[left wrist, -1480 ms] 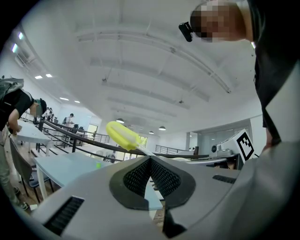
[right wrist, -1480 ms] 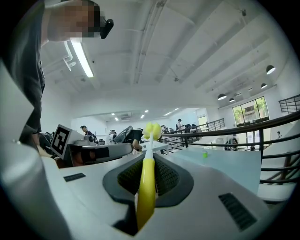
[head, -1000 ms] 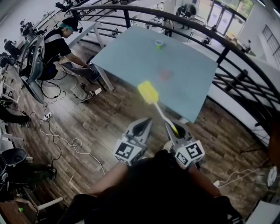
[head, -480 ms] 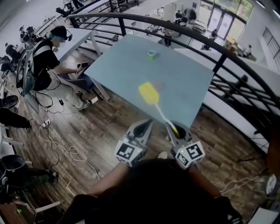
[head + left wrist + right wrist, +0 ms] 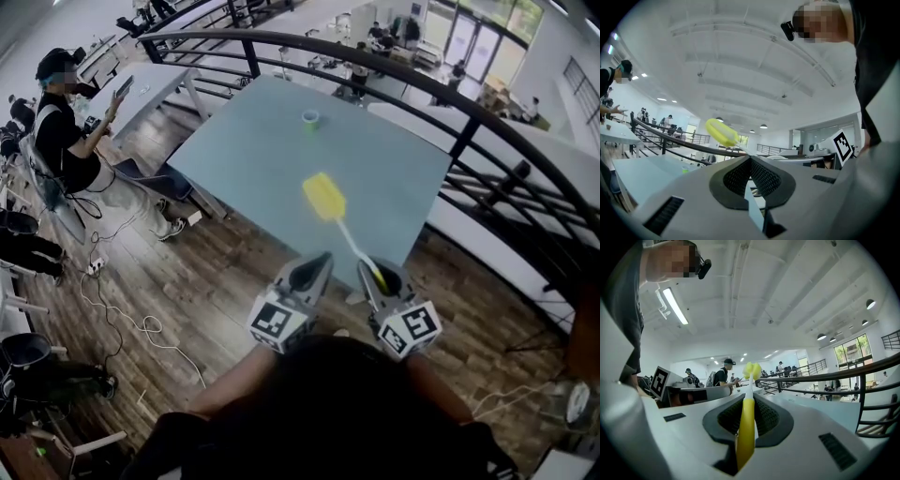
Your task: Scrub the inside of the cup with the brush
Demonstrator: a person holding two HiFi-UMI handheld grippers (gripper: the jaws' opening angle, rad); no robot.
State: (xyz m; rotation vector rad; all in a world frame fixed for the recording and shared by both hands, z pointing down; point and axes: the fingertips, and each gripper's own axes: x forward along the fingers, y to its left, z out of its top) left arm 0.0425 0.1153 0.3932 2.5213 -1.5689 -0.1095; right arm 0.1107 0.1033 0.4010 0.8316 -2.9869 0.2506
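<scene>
Right gripper (image 5: 748, 401): jaws clamped on the yellow grip of the brush (image 5: 746, 432). The handle runs straight out between the jaws. Its white shaft ends in the yellow brush head (image 5: 323, 197), well forward of the tips.

Left gripper (image 5: 750, 160): jaws together, nothing between them. It sits just beside the right gripper, both pointing the same way, toward the table (image 5: 394, 178). In the left gripper view the brush head shows above the tips and a little to their left.

Cup (image 5: 310, 118): small, greenish, upright on the far part of the table. It is well ahead of both pairs of jaws, past the brush head and slightly left of the handle's line. Nothing touches it.

In the head view the table's near edge lies about level with both sets of tips. A black railing (image 5: 487, 103) curves behind the table. A seated person (image 5: 61, 141) is well off to the left of the jaws, on the wood floor (image 5: 187, 281).
</scene>
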